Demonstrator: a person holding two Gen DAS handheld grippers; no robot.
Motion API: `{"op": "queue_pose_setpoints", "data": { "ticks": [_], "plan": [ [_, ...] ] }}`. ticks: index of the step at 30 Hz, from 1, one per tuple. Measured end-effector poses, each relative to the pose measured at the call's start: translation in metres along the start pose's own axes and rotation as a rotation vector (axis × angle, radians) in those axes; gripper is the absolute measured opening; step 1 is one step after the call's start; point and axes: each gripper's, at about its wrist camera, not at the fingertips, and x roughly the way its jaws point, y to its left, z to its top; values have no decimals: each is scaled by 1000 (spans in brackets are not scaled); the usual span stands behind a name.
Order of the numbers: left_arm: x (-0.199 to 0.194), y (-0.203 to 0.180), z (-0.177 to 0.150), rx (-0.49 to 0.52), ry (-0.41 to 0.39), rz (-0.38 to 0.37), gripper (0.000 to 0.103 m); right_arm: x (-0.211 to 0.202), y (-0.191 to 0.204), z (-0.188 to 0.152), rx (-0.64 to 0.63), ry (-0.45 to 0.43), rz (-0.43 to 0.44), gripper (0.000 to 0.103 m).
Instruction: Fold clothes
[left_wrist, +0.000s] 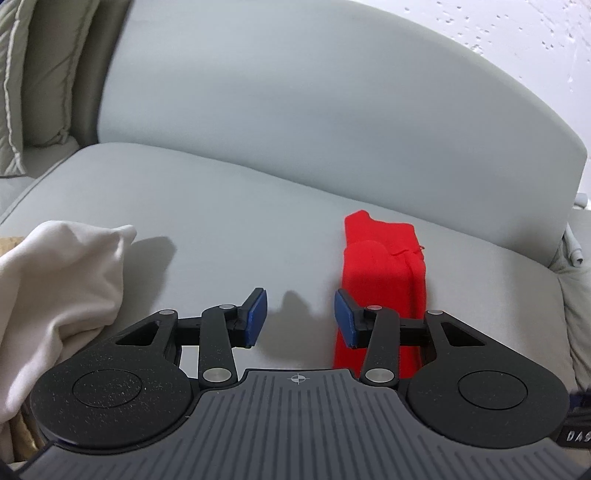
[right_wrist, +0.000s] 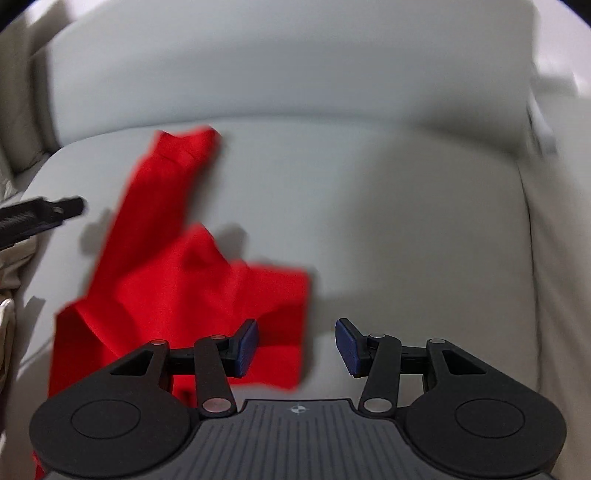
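A red garment (right_wrist: 166, 280) lies partly folded on the grey sofa seat (right_wrist: 406, 221). In the left wrist view it shows as a narrow red strip (left_wrist: 380, 280) to the right of my left gripper (left_wrist: 300, 317), which is open and empty just above the seat. My right gripper (right_wrist: 295, 349) is open and empty, hovering by the garment's near right corner; its left finger (right_wrist: 246, 345) is over the red cloth. The left gripper's tip (right_wrist: 55, 210) shows at the left edge of the right wrist view.
A white crumpled garment (left_wrist: 55, 295) lies on the seat to the left. The sofa backrest (left_wrist: 314, 110) rises behind. A pale cushion (left_wrist: 33, 85) stands at the far left. A white cable (left_wrist: 574, 251) hangs by the sofa's right end.
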Motion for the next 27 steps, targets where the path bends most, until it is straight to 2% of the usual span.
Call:
{"op": "queue_pose_setpoints", "data": {
  "ticks": [4,7,10,14,15,20,22,25,27],
  "plan": [
    [2,0,1,12,-1,12,46,-16,7,-11,-55,-76,13,41],
    [2,1,1,10,1,12,46,-31,26,-26,-293,-100,25,40],
    [2,0,1,16,3,11,46,-34,27,-38,-380,-67,35,40],
    [3,-1,1,12,8,12,46,-29,21,-44,-314,-59,74,41],
    [3,-1,1,17,8,15,46,-26,21,-44,-291,-83,89,41],
    [3,-3,0,24,10,23,46,-26,38,-48,-390,-128,39,40],
    [4,-2,0,20,13,24,46,-26,37,-47,-375,-154,18,41],
    [4,-2,0,14,16,26,46,-27,24,-42,-214,-122,42,42],
    [4,-1,1,14,14,24,46,-31,4,-41,75,-85,140,44]
  ]
}}
